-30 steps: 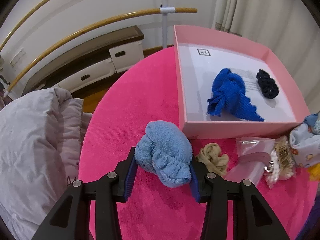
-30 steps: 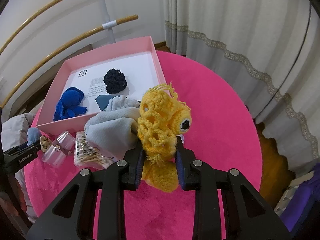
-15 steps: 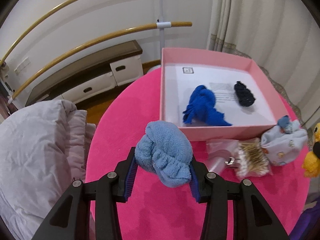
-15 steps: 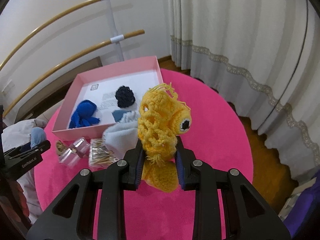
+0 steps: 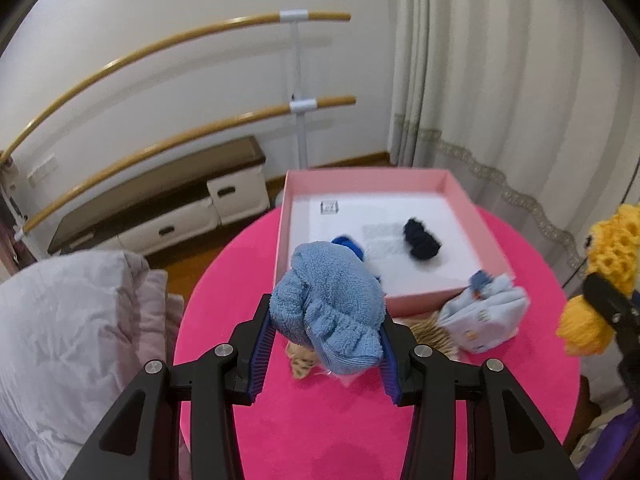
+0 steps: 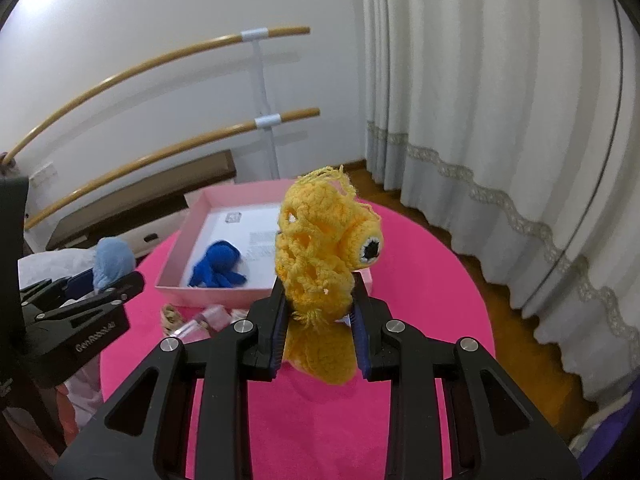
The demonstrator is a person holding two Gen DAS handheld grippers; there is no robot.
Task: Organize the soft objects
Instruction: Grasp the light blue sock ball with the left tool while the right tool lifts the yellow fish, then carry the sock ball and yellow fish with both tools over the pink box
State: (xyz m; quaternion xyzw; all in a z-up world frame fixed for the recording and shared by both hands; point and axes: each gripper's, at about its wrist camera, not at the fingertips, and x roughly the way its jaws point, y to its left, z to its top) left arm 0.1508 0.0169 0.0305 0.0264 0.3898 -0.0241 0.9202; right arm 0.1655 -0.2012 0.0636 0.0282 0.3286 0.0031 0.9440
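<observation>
My left gripper point(image 5: 326, 344) is shut on a light blue terry cloth point(image 5: 330, 304) and holds it high above the round pink table point(image 5: 320, 432), in front of the open pink box point(image 5: 468, 196). In the box lie a dark blue crochet toy point(image 6: 218, 264) and a black crochet piece point(image 5: 420, 238). My right gripper point(image 6: 320, 332) is shut on a yellow crochet fish point(image 6: 324, 252), held up over the table right of the box. The fish also shows at the right edge of the left wrist view point(image 5: 612, 256).
On the table in front of the box lie a pale blue printed cloth point(image 5: 484, 316), a tan knotted piece point(image 5: 300, 364) and clear plastic bags point(image 6: 204, 320). A grey quilt point(image 5: 68, 340) lies left of the table. Curtains point(image 6: 500, 100) and wooden wall rails point(image 5: 180, 48) stand behind.
Both grippers have risen higher above the table with their objects still held. The box and the table items look smaller and farther below.
</observation>
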